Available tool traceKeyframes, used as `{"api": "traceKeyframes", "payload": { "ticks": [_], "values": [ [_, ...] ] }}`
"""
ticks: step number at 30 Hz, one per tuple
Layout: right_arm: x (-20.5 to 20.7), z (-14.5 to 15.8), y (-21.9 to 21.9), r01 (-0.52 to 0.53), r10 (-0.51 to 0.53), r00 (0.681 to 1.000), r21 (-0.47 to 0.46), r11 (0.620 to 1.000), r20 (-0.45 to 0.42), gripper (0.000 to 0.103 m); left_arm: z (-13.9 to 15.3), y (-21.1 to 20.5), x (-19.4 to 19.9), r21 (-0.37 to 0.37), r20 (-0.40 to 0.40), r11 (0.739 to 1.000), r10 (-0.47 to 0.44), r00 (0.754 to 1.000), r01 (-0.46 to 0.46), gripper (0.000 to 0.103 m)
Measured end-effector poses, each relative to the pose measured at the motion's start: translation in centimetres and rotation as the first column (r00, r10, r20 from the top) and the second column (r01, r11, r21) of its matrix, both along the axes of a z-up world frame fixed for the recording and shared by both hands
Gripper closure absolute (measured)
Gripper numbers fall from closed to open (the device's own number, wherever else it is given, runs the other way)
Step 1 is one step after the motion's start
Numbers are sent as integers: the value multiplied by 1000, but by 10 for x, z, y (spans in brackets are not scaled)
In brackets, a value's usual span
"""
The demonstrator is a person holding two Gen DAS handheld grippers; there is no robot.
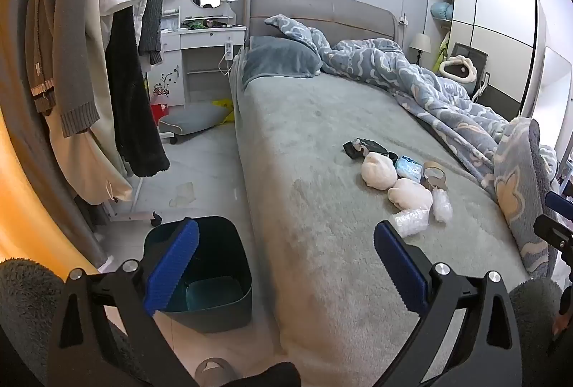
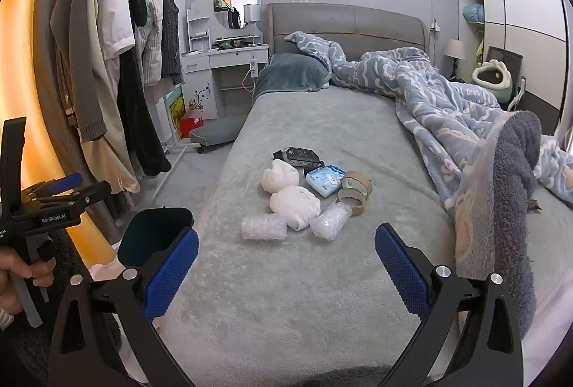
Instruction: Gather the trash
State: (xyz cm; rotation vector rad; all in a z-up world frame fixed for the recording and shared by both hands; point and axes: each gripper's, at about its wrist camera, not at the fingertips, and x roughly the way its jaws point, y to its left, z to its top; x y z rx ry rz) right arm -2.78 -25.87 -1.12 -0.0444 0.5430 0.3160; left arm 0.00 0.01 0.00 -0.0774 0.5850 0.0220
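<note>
Both grippers, left (image 1: 284,263) and right (image 2: 286,267), gaped apart, empty. Trash (image 2: 304,193) lay clustered mid-bed (image 2: 286,297). Left view alone showed bin (image 1: 229,243) interior; right view showed only its rim.

Grey bed (image 2: 322,279), blue cloud-patterned blanket (image 2: 429,93)

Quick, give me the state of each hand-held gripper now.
Left hand-held gripper: open, holding nothing.
Right hand-held gripper: open, holding nothing.
</note>
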Motion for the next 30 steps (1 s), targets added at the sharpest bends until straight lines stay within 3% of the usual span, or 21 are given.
{"api": "traceKeyframes", "payload": {
  "ticks": [30],
  "values": [
    [0,-1,3,0,0,1000,-9,1000,-5,3,0,0,0,-6,-8,1000,0,1000,0,3]
  ]
}}
